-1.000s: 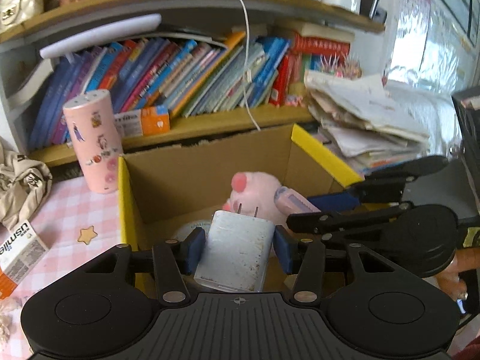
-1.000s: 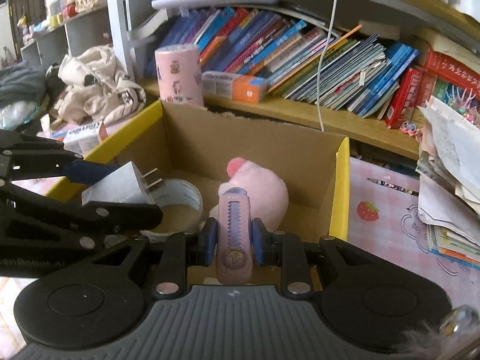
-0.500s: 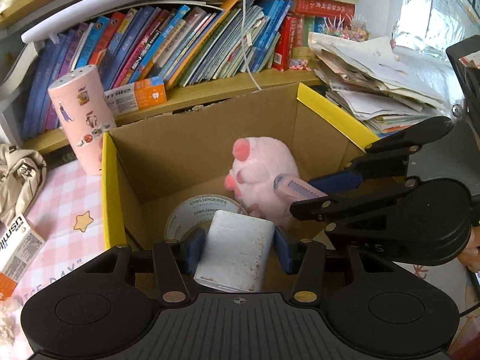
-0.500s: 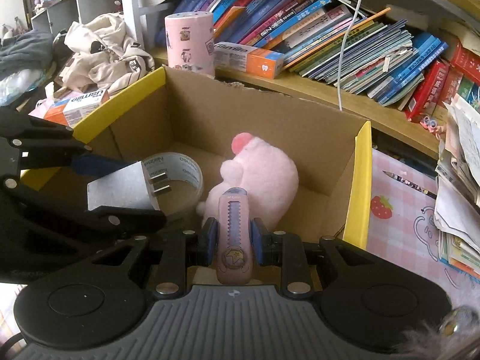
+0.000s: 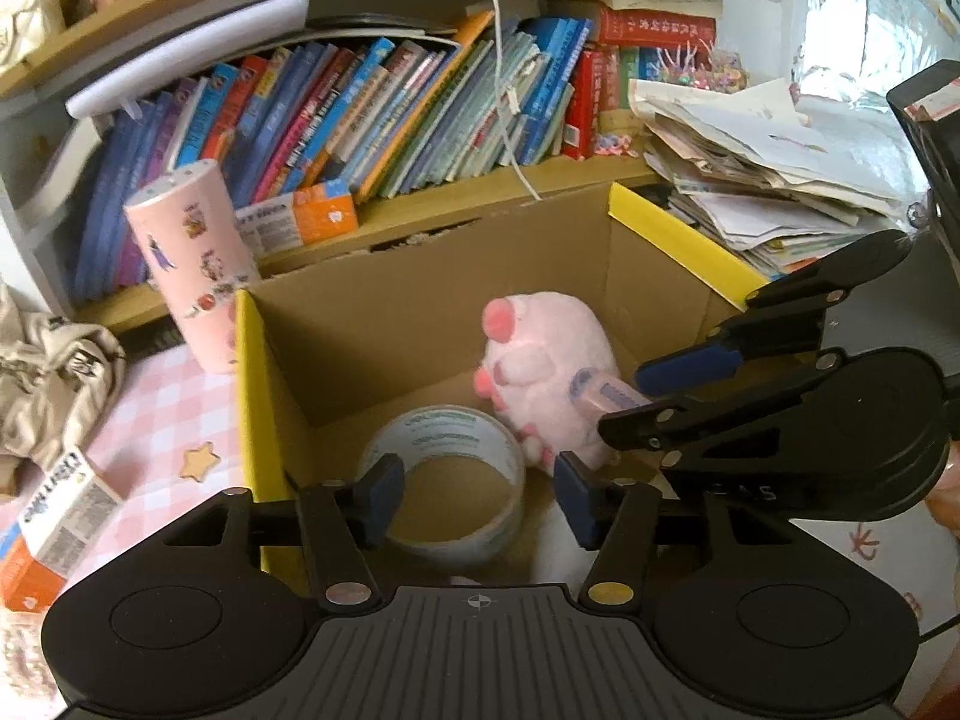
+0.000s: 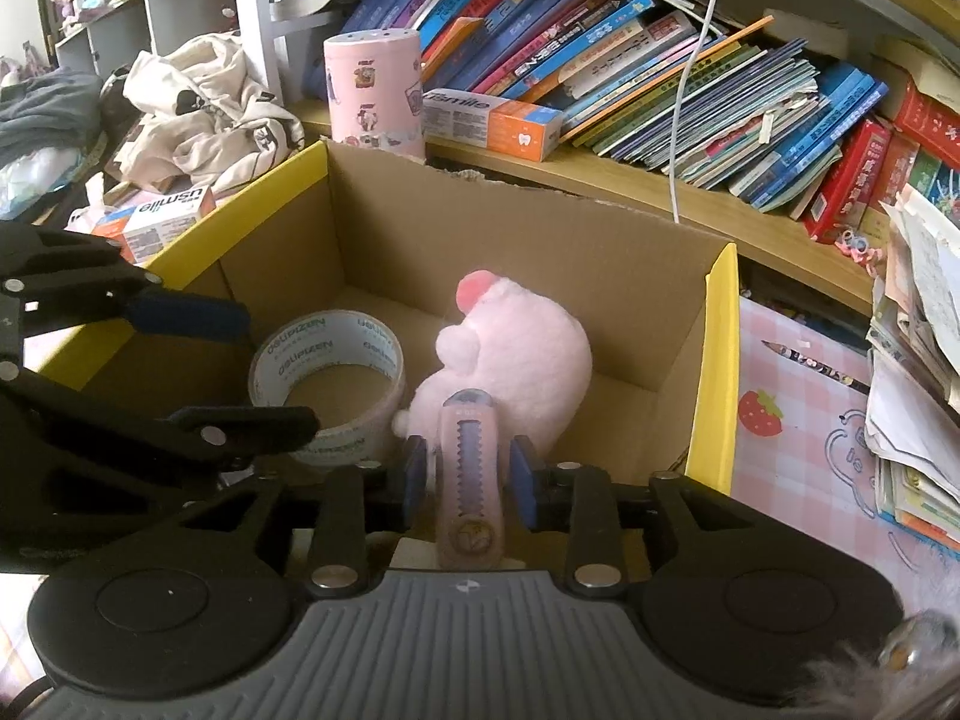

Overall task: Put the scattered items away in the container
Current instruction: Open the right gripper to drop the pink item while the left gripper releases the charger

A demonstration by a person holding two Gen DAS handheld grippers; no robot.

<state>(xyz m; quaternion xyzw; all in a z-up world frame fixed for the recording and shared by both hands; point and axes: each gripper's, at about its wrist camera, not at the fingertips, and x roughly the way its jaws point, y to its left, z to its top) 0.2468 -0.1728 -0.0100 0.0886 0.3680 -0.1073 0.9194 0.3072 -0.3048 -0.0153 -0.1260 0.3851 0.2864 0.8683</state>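
A cardboard box with yellow-taped rims [image 5: 672,240] [image 6: 717,348] holds a pink plush toy [image 5: 546,360] [image 6: 516,354] and a roll of clear tape [image 5: 444,474] [image 6: 327,384]. My left gripper [image 5: 474,501] hangs over the box, open and empty; the white charger is out of sight. My right gripper [image 6: 468,474] is over the box's near side with a pink utility knife [image 6: 468,480] between its pads; the pads stand slightly apart from the knife. The knife also shows in the left wrist view [image 5: 606,390].
A pink cylinder [image 5: 192,264] [image 6: 372,90] stands behind the box's left corner. Toothpaste boxes lie on the shelf [image 6: 492,120] and on the pink checked table left of the box [image 5: 54,516]. Books fill the shelf; a paper stack [image 5: 750,180] sits to the right.
My left gripper has opened and the white charger has left it. Both grippers have dropped lower over the box. The right pads have loosened around the knife.
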